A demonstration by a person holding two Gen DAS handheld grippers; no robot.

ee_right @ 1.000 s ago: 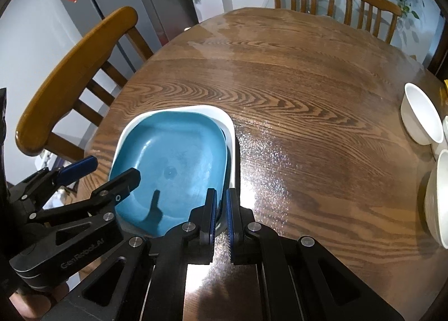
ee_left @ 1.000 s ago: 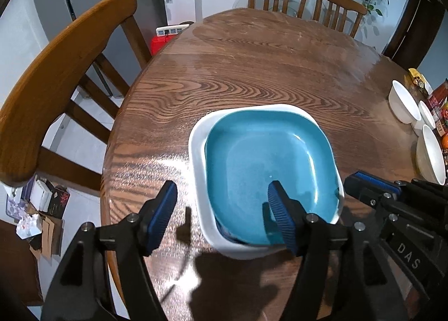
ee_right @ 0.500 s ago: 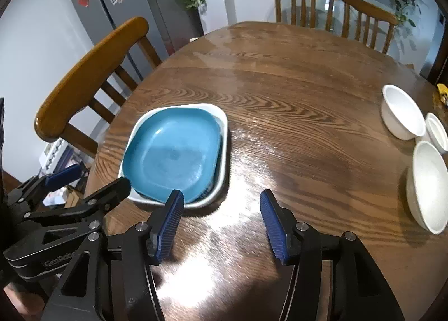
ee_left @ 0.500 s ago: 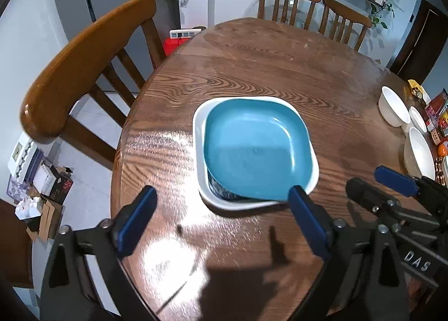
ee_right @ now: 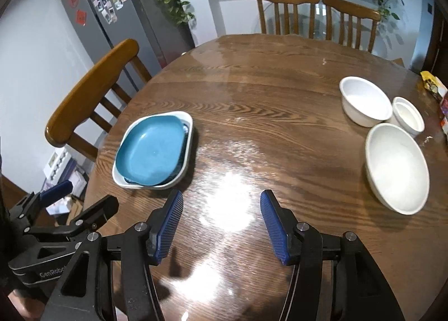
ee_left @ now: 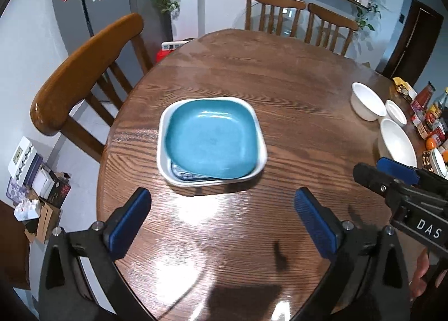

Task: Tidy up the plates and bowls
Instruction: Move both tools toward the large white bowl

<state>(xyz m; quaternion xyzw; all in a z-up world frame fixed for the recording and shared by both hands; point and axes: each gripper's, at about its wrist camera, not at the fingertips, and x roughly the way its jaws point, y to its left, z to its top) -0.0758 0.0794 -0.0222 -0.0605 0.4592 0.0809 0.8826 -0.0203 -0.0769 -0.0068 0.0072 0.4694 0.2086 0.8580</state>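
Observation:
A blue square plate (ee_left: 211,140) lies in a white square dish (ee_left: 163,164) on the round wooden table; another dark plate edge shows under it. The stack also shows in the right wrist view (ee_right: 151,151). Three white bowls stand at the table's right: a large one (ee_right: 396,167), a medium one (ee_right: 365,104) and a small one (ee_right: 408,118). My left gripper (ee_left: 222,221) is open and empty, held above the table in front of the stack. My right gripper (ee_right: 222,227) is open and empty, right of the stack.
A wooden chair (ee_left: 86,69) stands at the table's left edge and two more chairs (ee_right: 313,17) at the far side. Bottles and packets (ee_left: 428,122) crowd the table's right edge. The table edge (ee_left: 102,181) runs close to the stack's left.
Both grippers have pulled back and up from the stack. The right gripper went from shut to open and the left opened wider. The blue plate stays in the white dish.

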